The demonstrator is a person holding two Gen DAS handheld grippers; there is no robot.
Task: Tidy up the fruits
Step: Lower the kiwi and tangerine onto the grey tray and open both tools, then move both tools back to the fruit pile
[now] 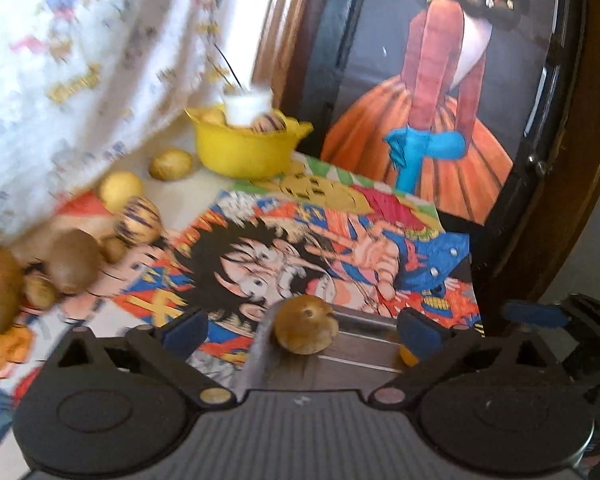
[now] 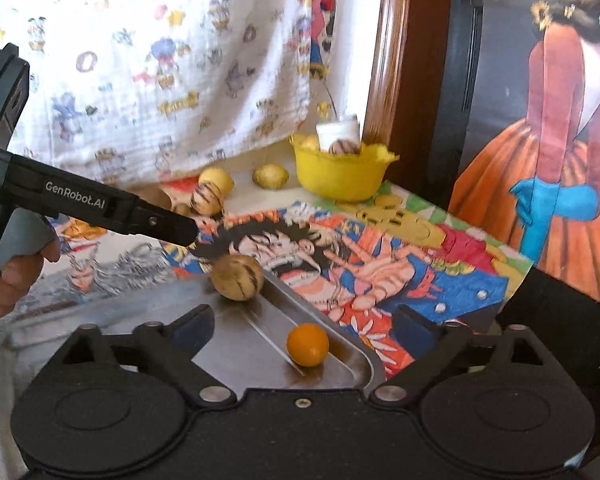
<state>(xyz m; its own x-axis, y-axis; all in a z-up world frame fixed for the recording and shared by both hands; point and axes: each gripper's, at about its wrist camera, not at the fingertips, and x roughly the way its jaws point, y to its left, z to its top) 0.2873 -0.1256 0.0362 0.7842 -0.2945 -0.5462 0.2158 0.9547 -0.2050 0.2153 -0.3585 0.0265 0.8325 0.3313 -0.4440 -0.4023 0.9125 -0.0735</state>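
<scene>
2 grippers hang with jaws spread wide and nothing clamped: the left gripper (image 1: 302, 330) and the right gripper (image 2: 306, 330). Below both lies a shiny steel tray (image 2: 352, 364) with raised ridges. Ahead, far beyond the fingers, stands a glossy yellow plastic bowl (image 2: 340, 178) holding fruit. Between the left gripper's fingers a rounded tan, dark-striped fruit (image 1: 306, 330) rests on the tray. Between the right's sits 1 smooth orange ball-shaped fruit (image 2: 307, 344).

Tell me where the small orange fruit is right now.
In the right wrist view, the small orange fruit sits in the metal tray, against its divider ridge, nearer the camera than the striped fruit.
</scene>
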